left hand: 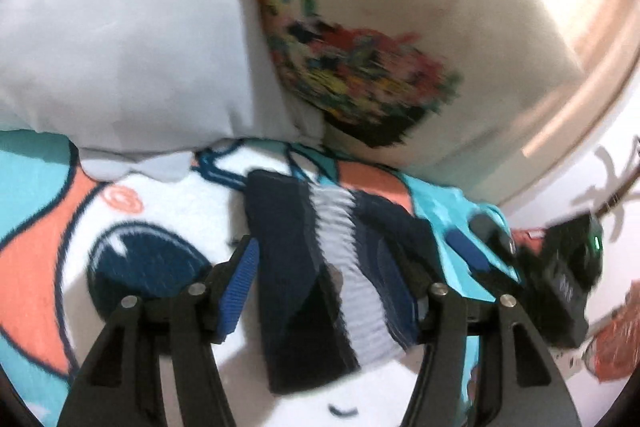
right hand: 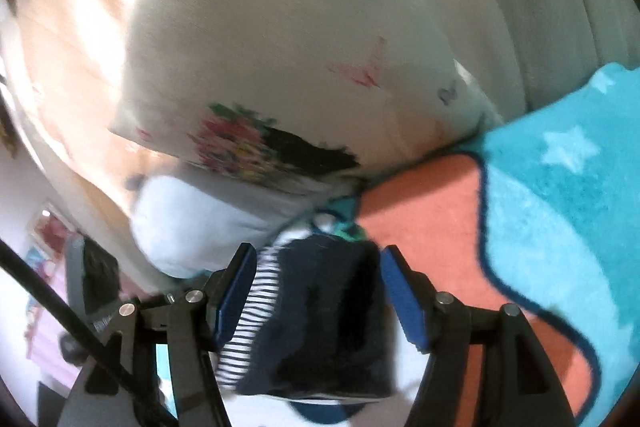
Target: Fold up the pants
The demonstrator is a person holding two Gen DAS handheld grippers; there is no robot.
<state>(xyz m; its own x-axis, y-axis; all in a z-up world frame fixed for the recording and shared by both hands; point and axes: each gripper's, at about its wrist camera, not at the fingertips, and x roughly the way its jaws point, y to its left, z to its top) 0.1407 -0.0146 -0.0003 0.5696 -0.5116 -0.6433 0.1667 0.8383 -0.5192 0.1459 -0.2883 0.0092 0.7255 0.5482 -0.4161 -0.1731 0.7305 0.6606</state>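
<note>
Cartoon-print blanket beneath two pillows at far side. Folded navy striped pants lie on the blanket, between the spread jaws of left gripper and right gripper; neither grips.

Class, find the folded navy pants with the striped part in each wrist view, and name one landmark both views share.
Left wrist: pants lie bottom centre, between the open jaws.
Right wrist: pants lie bottom centre, between the open jaws.
Shared landmark: flower-print pillow behind them.
</note>
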